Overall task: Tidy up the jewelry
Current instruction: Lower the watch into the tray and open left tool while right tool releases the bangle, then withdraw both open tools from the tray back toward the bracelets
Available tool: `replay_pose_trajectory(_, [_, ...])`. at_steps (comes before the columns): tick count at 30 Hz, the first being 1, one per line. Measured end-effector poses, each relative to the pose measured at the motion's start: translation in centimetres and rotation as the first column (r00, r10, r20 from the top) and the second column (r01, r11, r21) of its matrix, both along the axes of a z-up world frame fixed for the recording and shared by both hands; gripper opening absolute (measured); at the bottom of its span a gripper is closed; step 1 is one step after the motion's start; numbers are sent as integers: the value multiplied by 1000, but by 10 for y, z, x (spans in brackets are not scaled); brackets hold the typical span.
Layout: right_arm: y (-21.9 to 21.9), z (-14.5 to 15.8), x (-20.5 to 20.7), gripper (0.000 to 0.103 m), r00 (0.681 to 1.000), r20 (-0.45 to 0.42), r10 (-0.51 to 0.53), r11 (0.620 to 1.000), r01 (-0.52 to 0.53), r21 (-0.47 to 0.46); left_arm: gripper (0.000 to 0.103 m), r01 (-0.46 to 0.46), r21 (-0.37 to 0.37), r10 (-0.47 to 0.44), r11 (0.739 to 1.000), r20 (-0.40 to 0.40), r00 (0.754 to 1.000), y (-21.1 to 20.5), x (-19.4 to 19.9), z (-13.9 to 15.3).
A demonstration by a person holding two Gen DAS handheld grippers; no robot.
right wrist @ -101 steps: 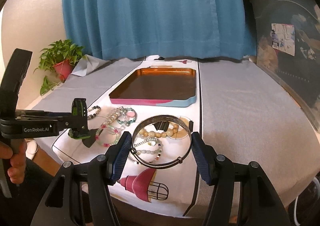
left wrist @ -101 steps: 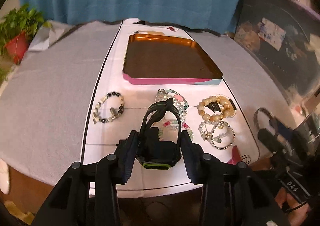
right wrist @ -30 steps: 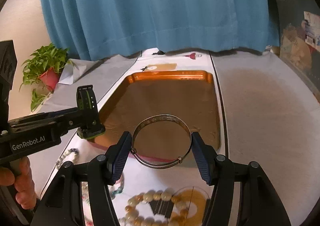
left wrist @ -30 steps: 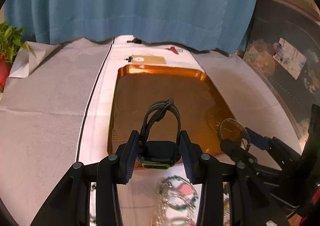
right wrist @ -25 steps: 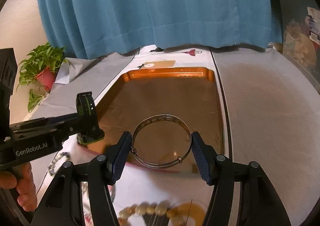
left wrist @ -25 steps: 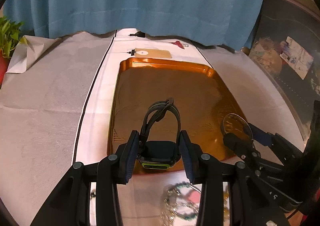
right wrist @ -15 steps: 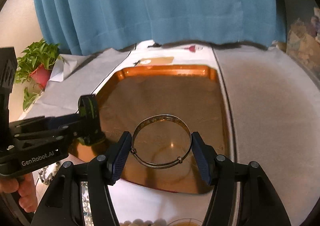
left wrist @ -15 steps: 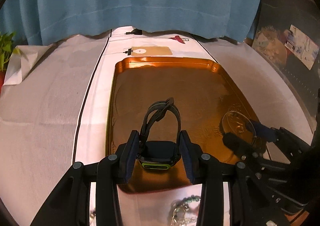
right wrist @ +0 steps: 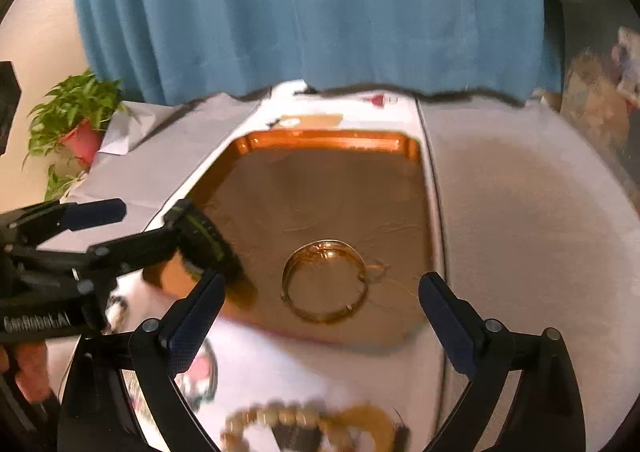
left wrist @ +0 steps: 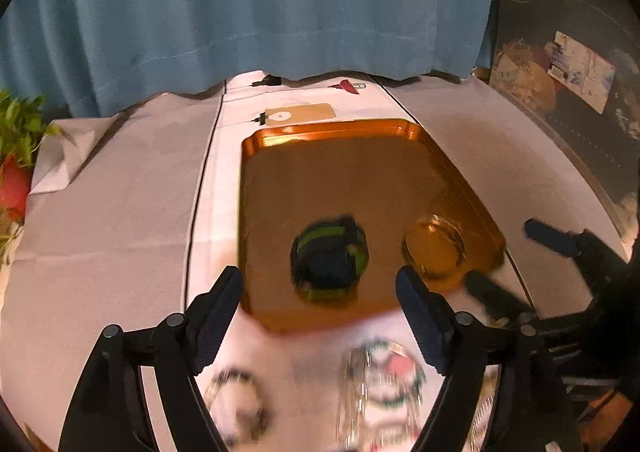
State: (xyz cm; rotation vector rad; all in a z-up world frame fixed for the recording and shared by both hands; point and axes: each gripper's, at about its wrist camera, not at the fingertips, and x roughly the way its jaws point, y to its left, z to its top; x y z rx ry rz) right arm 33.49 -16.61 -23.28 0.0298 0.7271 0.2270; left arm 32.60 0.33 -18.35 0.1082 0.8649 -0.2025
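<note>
A black and green watch [left wrist: 330, 262] lies in the near part of the copper tray [left wrist: 332, 132]. My left gripper [left wrist: 320, 306] is open and empty just in front of it. A metal bangle [right wrist: 325, 280] lies in the tray's [right wrist: 332, 144] near right part; it also shows in the left wrist view [left wrist: 436, 250]. My right gripper [right wrist: 320, 312] is open and empty just in front of the bangle. The watch [right wrist: 206, 240] shows at the left of the right wrist view, beside the left gripper [right wrist: 132, 226].
Several bead bracelets lie blurred on the white runner in front of the tray [left wrist: 380, 368] [right wrist: 280, 424]. A potted plant [right wrist: 78, 124] stands at the far left. A blue curtain [left wrist: 260, 4] hangs behind the table. Grey cloth [right wrist: 520, 220] covers both sides.
Both grippers have opened. The watch and the bangle have dropped out of them into the tray. Both grippers have pulled back a little towards the tray's near edge.
</note>
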Motion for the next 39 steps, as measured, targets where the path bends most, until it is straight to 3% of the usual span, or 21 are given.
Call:
replay_pose_trajectory(6, [-28,12,-67,101,998,46,-48,996,44,80,81,-49,-84,50,995,16,999,26,-70,3])
replay_pose_trajectory(13, [-31,6,-145,103,995,49,-90,995,87,50,81,-69,-137,74,988,34,997,38,-137,-16])
replay_pose_trajectory(18, [-43,-12,-179,103,993,-29,-116,975,120,189,81,-80,-164,86,983,29,996,39,-155,-35])
replay_pose_trajectory(21, [-43,-9,-190,103,991,9,-134,981,132,144,81,-90,-214,87,973,-23,996,38,-161,-48])
replay_pose_trajectory(26, [-40,3,-203,103,984,111,-136,991,135,19,81,-47,-174,51,984,19,999,31,-177,-63])
replay_pose_trajectory(28, [-41,4,-207,103,974,131,-187,980,194,-42,80,-54,-181,60,982,27,998,32,-175,-65])
replay_pose_trajectory(32, [-49,9,-202,103,965,141,-222,973,230,-38,81,-58,-212,72,976,59,996,30,-170,-62])
replay_pose_trajectory(37, [-48,-8,-185,103,986,96,-134,991,136,-15,80,-59,-198,73,979,68,995,27,-166,-62])
replay_pose_trajectory(39, [-43,-12,-185,103,988,123,-89,996,90,-1,80,-61,-193,76,979,68,995,26,-165,-63])
